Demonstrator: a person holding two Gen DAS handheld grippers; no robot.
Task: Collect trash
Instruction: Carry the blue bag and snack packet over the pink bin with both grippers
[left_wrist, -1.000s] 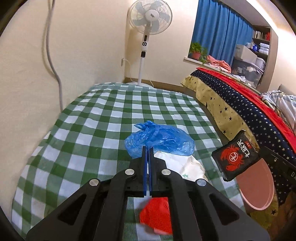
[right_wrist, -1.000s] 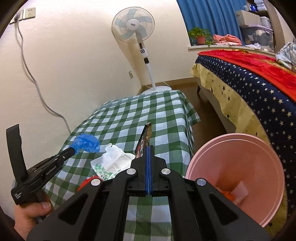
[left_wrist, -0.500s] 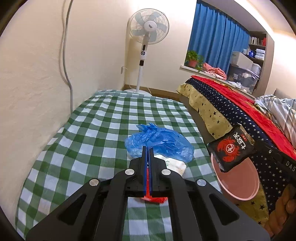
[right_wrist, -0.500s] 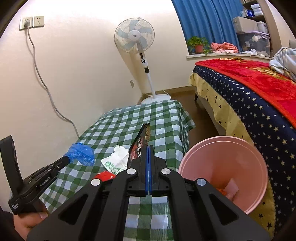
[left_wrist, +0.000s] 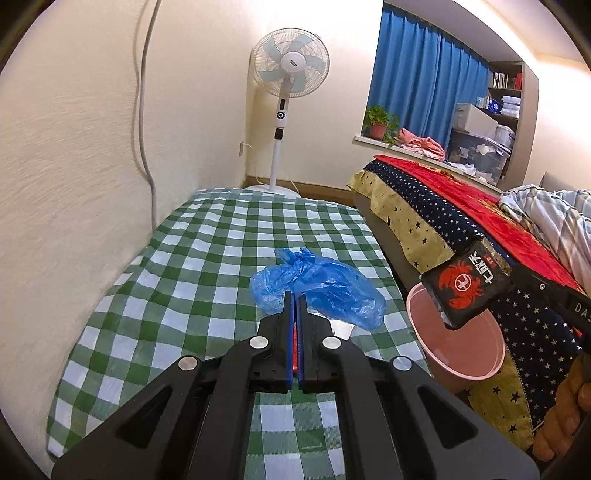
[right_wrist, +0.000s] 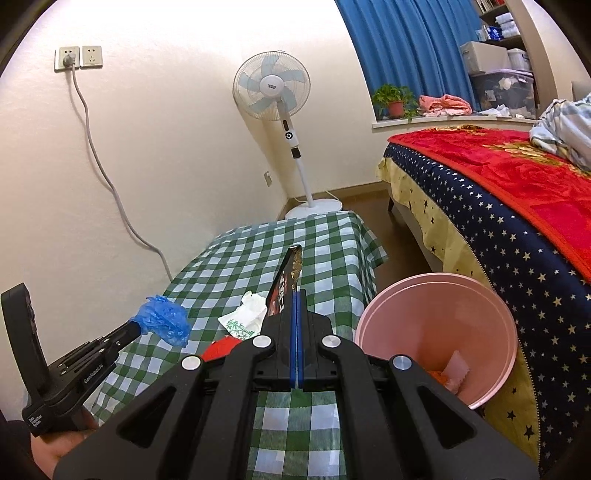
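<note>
Both claws were clamped tight: the left gripper (left_wrist: 294, 295) on a limp, featherlight blue bag (left_wrist: 317, 286) by its bunched edge, the right gripper (right_wrist: 297, 295) on a stiff, slick black packet (right_wrist: 286, 286) by its end.

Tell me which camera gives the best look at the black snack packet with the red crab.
The left wrist view: the black snack packet faces the lens, crab logo plain, hanging over the pink bin. The right wrist view shows that packet only edge-on, clamped in the right gripper.

Green-checked surface (right_wrist: 325, 243) against the wall, a white tissue pack (right_wrist: 242, 319) and red wrapper (right_wrist: 219, 349) lying on it, pink bin (right_wrist: 436, 295) on the floor beside it
</note>
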